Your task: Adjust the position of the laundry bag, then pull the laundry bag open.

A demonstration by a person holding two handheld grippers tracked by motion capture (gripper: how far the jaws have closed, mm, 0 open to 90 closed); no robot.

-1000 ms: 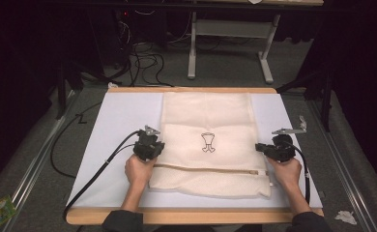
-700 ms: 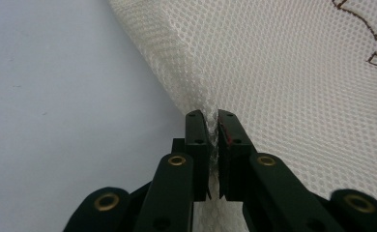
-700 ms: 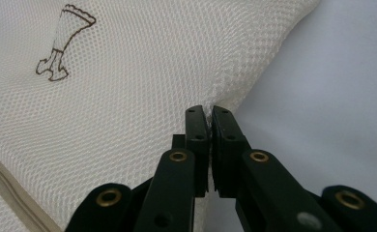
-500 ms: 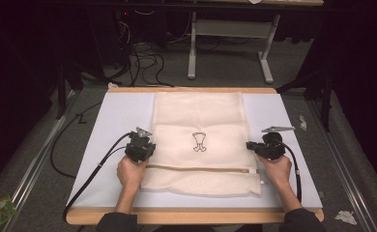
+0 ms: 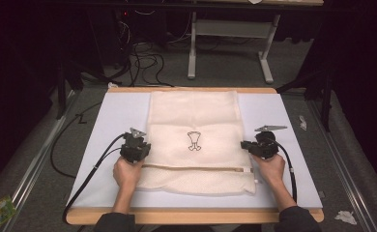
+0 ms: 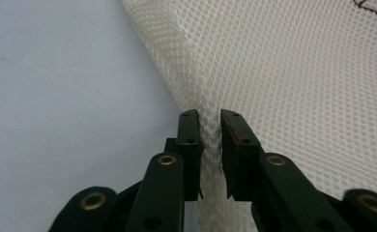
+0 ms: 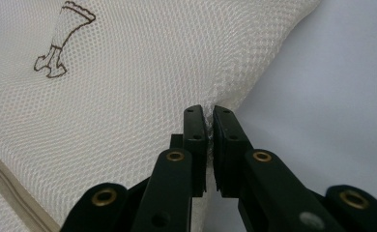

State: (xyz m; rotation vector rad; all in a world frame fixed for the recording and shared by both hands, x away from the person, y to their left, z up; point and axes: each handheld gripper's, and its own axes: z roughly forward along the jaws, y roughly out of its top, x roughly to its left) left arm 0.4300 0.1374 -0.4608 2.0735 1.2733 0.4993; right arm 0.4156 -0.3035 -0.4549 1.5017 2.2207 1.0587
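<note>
High view: the cream mesh bag [image 5: 195, 140] lay flat down the middle of the pale mat [image 5: 104, 125], its near end folded back over a zipper band [image 5: 196, 168].
High view, hands: the left gripper [image 5: 136, 148] sat at the bag's left edge, the right gripper [image 5: 257, 146] at its right edge, level with each other.
Left gripper view: the jaws had just been opening, and a narrow gap showed with the bag's [image 6: 293, 82] folded edge bunched between them; the pads looked to be letting go of the mesh rather than pinching it.
Right gripper view: the jaws stood nearly closed, pinching a thin ridge of the bag's [image 7: 177, 72] side edge; a small brown emblem [image 7: 63, 38] lay farther in.
Handling: light, limp and open-weave, so it should sag and crease wherever unsupported.
Where to hold: the doubled side edges or the firmer zipper band, both sides together, to keep it flat.
</note>
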